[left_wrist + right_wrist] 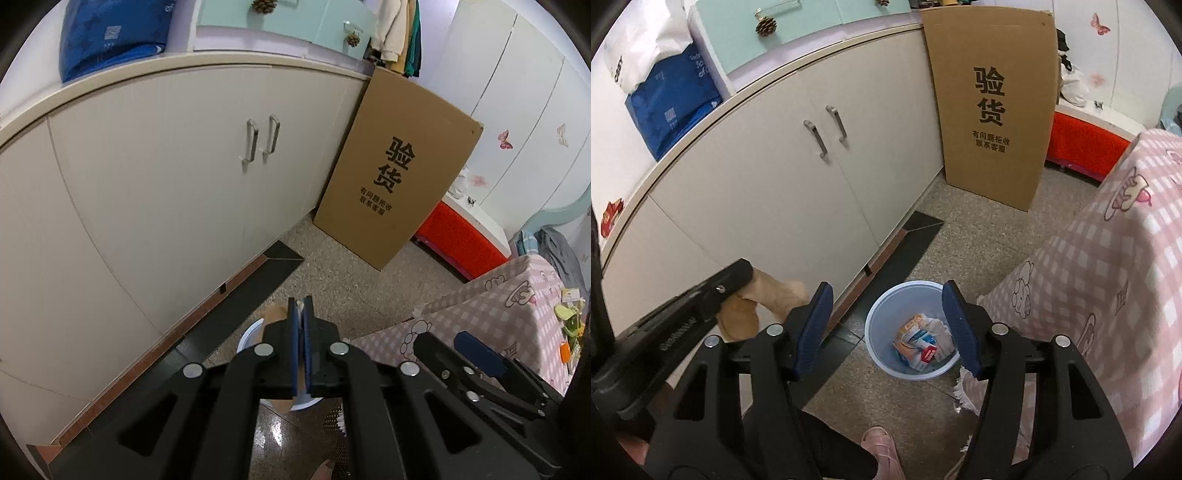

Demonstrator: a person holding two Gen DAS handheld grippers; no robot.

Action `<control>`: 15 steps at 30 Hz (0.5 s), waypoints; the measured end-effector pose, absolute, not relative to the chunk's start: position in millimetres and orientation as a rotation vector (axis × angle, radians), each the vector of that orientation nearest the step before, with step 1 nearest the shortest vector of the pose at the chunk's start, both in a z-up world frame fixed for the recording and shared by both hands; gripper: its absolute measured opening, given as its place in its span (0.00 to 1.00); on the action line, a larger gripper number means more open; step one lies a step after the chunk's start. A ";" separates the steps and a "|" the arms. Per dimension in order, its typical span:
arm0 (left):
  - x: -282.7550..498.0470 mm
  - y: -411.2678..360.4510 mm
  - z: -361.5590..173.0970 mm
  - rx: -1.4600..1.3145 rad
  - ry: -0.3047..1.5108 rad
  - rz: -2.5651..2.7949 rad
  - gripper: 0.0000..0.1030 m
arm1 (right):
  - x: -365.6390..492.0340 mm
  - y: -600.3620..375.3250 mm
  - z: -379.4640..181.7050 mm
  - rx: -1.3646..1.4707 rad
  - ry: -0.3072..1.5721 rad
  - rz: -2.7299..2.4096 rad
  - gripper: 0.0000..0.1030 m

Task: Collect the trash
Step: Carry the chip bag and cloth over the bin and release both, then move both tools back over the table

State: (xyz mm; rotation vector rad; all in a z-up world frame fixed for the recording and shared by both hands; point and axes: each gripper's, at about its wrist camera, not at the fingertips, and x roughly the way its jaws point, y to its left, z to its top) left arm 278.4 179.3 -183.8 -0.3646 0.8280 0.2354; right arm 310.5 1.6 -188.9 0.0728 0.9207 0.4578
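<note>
The left gripper [302, 306] has its jaws pressed almost together on a brown piece of cardboard [276, 314]; in the left wrist view only a thin pale edge of it shows between the blue pads [294, 347], with brown flaps spreading below the fingers. In the right wrist view that cardboard [764, 295] hangs from the left gripper's tip as a crumpled strip, its long axis running from the tip out to the right and slightly down, toward the cabinet base. The right gripper [886, 325] stands with its jaws wide apart and nothing between them, looking straight down at the pale blue bin [882, 314]. The bin stands upright on the speckled floor [979, 243], mouth up, with crumpled wrappers and paper [923, 341] lying on its bottom. A dark floor strip [905, 243] runs along the foot of the white cabinet [775, 192] just left of the bin, and the pink checked cloth [1108, 277] hangs close on the bin's right, leaving a narrow lane of floor. A tall cardboard box [993, 110] leans against the cabinet's far end, well beyond the bin. A pink slipper [881, 443] shows near the bottom edge.
</note>
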 end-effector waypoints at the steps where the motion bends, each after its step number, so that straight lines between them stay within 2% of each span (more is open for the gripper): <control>1: 280.7 178.2 -185.8 -0.364 0.834 0.231 0.03 | 310.0 0.1 -188.5 0.077 0.919 0.455 0.61; 15: 315.2 148.2 -199.9 -0.329 0.888 0.160 0.03 | 307.3 -23.3 -160.5 0.045 0.767 0.348 0.64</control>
